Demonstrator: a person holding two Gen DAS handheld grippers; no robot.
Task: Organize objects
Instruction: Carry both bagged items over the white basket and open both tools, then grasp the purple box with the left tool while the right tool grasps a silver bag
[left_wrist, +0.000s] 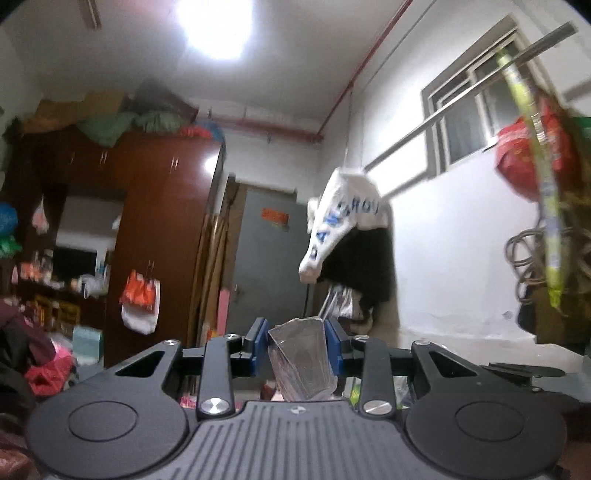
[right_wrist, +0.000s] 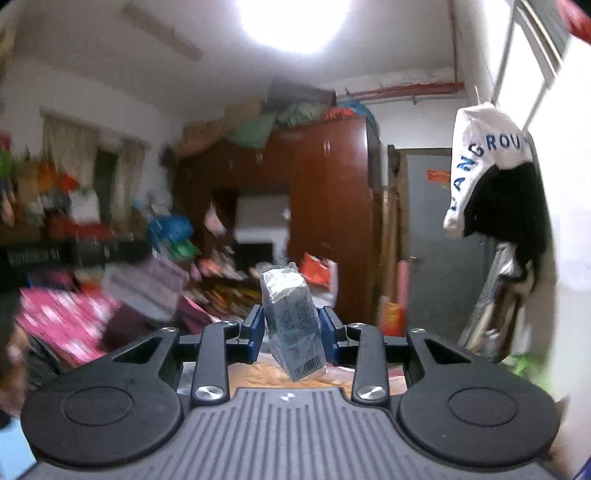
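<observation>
In the left wrist view my left gripper (left_wrist: 297, 341) is shut on a small pack wrapped in clear shiny film (left_wrist: 303, 360), tilted between the blue pads and held up in the air. In the right wrist view my right gripper (right_wrist: 291, 330) is shut on a similar grey-blue wrapped pack (right_wrist: 291, 321) with small print and a barcode at its lower end. That pack leans to the left at its top. Both grippers point level across the room.
A brown wardrobe (right_wrist: 325, 206) with bundles on top stands ahead, beside a grey door (left_wrist: 269, 258). A white bag with blue letters (left_wrist: 343, 225) hangs over dark clothing by the right wall. Cluttered shelves and pink bags (right_wrist: 62, 321) fill the left.
</observation>
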